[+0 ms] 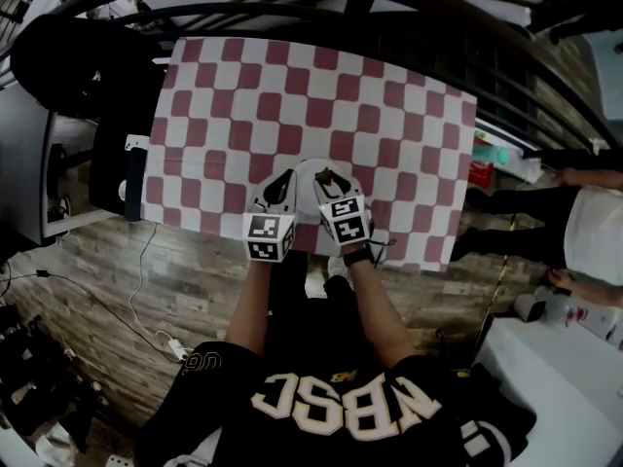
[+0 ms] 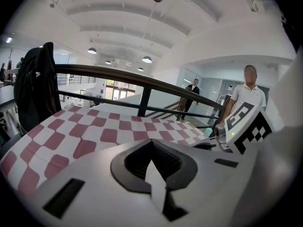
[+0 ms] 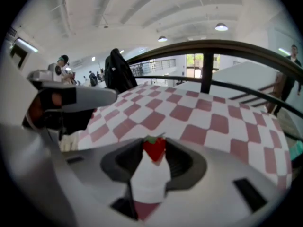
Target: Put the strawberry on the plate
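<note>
A small red strawberry (image 3: 154,149) with a green top sits pinched between the tips of my right gripper (image 3: 154,144), which is shut on it. It hangs just above a white plate (image 3: 148,179) that lies near the front edge of the checkered table (image 1: 292,95). In the head view both grippers hover over the plate (image 1: 306,169), the right gripper (image 1: 327,180) beside the left gripper (image 1: 281,185); the strawberry is hidden there. My left gripper (image 2: 151,148) has its jaws together with nothing held, and the plate (image 2: 156,183) shows white below them.
The red-and-white checkered cloth (image 2: 94,131) covers the table. A dark railing (image 2: 142,82) runs along its far side. A black jacket (image 2: 35,86) hangs at the left corner. People stand beyond the right end (image 1: 584,217). Cables lie on the wooden floor (image 1: 107,290).
</note>
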